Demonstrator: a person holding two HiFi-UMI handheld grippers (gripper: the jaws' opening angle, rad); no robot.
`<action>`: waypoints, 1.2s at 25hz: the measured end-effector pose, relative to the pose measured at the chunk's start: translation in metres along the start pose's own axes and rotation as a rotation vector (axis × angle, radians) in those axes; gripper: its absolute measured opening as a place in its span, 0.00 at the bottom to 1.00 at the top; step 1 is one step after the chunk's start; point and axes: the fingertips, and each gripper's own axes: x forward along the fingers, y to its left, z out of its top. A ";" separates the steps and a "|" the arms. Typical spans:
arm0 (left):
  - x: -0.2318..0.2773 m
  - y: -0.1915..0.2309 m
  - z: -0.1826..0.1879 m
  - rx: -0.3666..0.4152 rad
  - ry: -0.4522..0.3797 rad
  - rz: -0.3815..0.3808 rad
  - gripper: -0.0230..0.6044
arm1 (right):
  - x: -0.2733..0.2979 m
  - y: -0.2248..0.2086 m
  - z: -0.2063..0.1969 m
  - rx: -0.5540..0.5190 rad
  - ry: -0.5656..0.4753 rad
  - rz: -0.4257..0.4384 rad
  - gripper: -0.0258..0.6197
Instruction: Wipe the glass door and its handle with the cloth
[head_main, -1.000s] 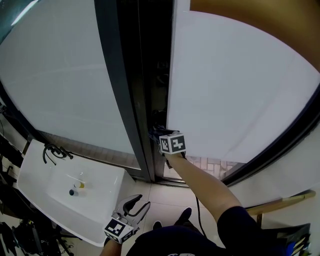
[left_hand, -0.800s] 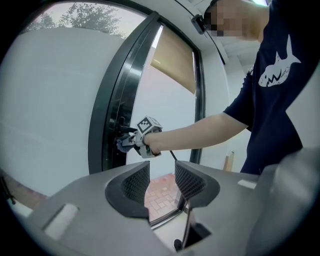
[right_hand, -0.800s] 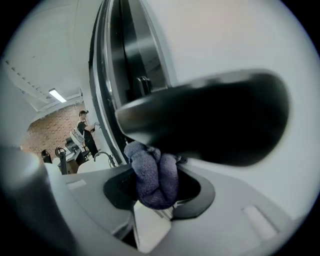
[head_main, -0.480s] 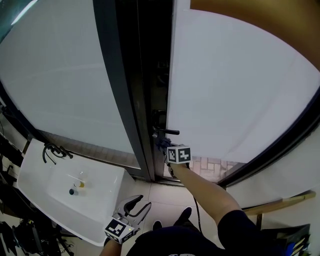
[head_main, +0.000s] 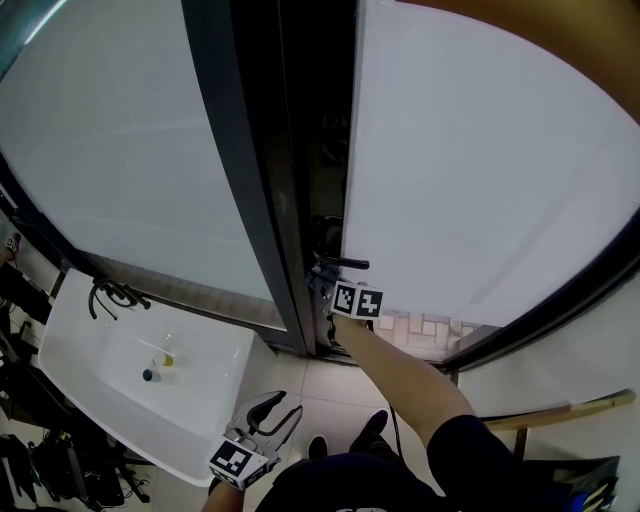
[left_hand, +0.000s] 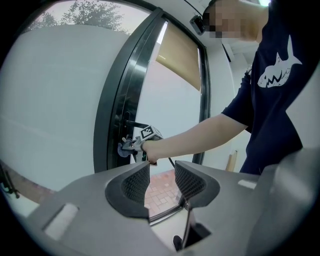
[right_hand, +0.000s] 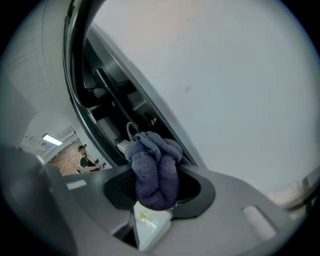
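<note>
Right tongs (right_hand: 157, 189) clamped on cloth (right_hand: 155, 165) (blue-grey), near door handle (head_main: 348, 263)

Bright diffuse daylight through frosted glass (head_main: 480, 170); strong fisheye bending, dark vignetted corners; near tongs soft.

The dark slot (head_main: 315, 150) between the black frame (head_main: 245, 200) and the edge of the glass door (head_main: 480, 180) is narrow, and the handle (head_main: 345, 263) juts across it. The right hand-held gripper (head_main: 322, 288), clamped on the cloth (right_hand: 152, 170), fills the space just below that handle. The door's wide frosted face is open to reach. Lower left, the white basin (head_main: 110, 350) stands close beside the left hand-held gripper (head_main: 270, 412), whose jaws stand apart. Floor (head_main: 335, 385) lies open between basin and door.
</note>
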 end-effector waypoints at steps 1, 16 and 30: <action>0.000 0.002 -0.001 -0.005 0.004 0.005 0.28 | 0.001 -0.001 -0.001 -0.016 0.015 -0.014 0.26; 0.014 0.003 0.005 0.011 0.005 -0.007 0.28 | 0.007 -0.019 -0.035 0.030 0.142 0.005 0.27; 0.013 0.012 0.003 0.009 0.005 0.007 0.28 | 0.012 -0.003 -0.009 0.064 0.086 -0.015 0.27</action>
